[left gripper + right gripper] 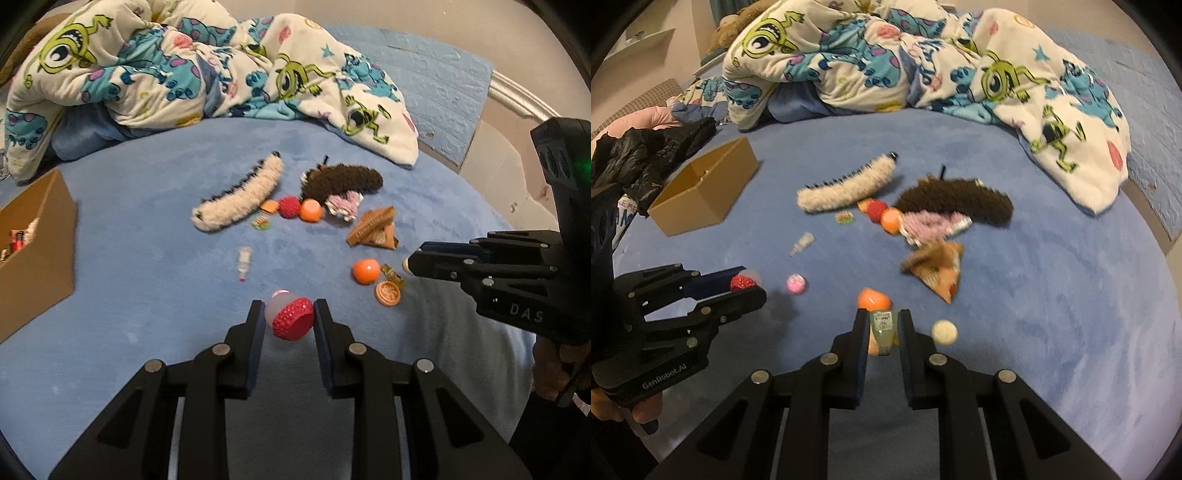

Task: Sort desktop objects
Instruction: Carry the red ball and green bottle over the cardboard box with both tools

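Note:
My left gripper (289, 309) is shut on a small jar with a red studded lid (290, 318), held above the blue bed cover; it also shows in the right wrist view (743, 282). My right gripper (884, 317) is shut on a small clear bottle (883, 329). Below it lie an orange ball (873, 298) and a cream ball (944, 331). A pink ball (796, 283) lies between the grippers. A cream fuzzy clip (238, 195) and a brown fuzzy clip (341, 179) lie farther back. An open cardboard box (705, 190) stands at the left.
More small items lie mid-bed: a red ball (289, 207), an orange ball (310, 210), a tan wrapper (375, 227), a small vial (243, 263), an orange round case (387, 292). A rumpled cartoon blanket (207, 66) lies behind. A black bag (639, 155) lies far left.

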